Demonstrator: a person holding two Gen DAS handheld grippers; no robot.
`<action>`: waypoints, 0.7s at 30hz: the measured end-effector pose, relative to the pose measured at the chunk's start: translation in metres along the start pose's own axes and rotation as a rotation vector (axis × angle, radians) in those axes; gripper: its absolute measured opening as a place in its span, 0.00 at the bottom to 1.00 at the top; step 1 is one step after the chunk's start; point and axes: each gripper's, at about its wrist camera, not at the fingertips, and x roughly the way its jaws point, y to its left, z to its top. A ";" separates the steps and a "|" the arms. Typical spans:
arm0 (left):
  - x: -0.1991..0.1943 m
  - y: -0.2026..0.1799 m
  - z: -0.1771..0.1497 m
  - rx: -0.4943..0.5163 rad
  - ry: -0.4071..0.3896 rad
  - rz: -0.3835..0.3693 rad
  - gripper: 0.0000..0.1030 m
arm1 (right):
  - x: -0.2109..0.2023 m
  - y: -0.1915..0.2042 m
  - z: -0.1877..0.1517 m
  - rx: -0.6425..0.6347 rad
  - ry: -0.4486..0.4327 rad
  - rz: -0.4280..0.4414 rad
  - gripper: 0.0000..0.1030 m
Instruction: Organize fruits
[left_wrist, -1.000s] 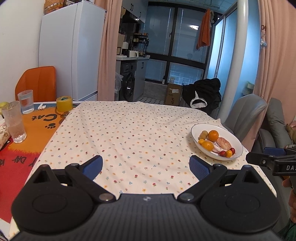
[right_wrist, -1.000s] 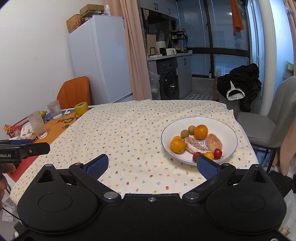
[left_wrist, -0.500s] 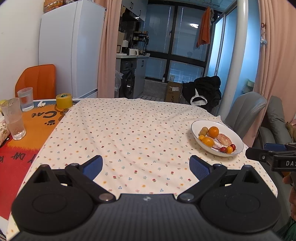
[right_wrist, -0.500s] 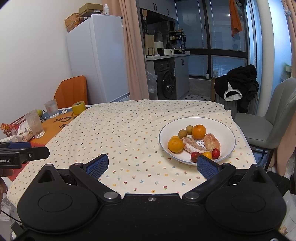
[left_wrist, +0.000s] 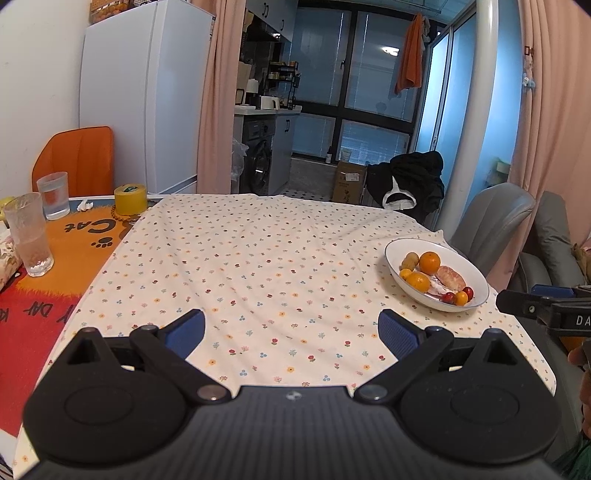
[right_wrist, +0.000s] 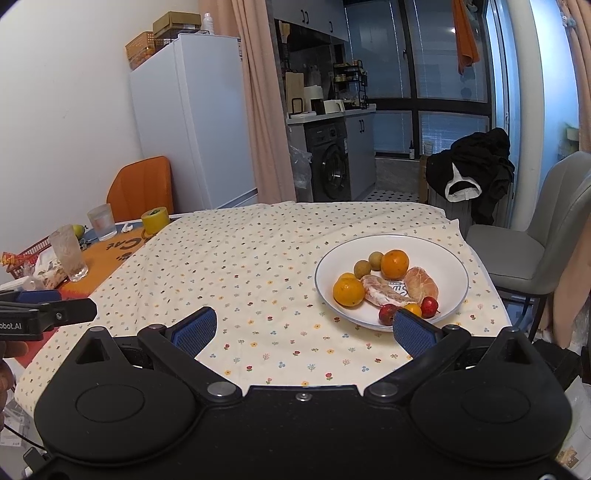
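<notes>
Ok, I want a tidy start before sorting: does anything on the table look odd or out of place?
Mostly tidy. Two peeled citrus pieces lie bare among whole oranges in the white plate, and the floral tablecloth is rumpled. Nothing looks spilled. Both grippers are open and empty.

Dim, bluish window light (fisheye-bent edges), sharp.

2 glasses (left_wrist: 31, 234) | yellow tape (left_wrist: 130, 199) (upright) | fridge (left_wrist: 144, 92)

Black left gripper (left_wrist: 291, 330), right gripper (right_wrist: 303, 330); blue-padded jaws, silver screws.
</notes>
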 end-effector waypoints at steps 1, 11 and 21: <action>0.000 0.000 0.000 0.000 0.000 0.000 0.96 | 0.000 0.000 0.000 0.000 -0.001 0.000 1.00; 0.000 0.002 0.000 -0.004 -0.001 -0.002 0.96 | 0.000 -0.003 0.000 0.004 0.001 -0.005 1.00; 0.000 0.002 0.001 -0.004 -0.002 -0.001 0.96 | 0.001 -0.003 0.000 0.001 0.004 -0.004 1.00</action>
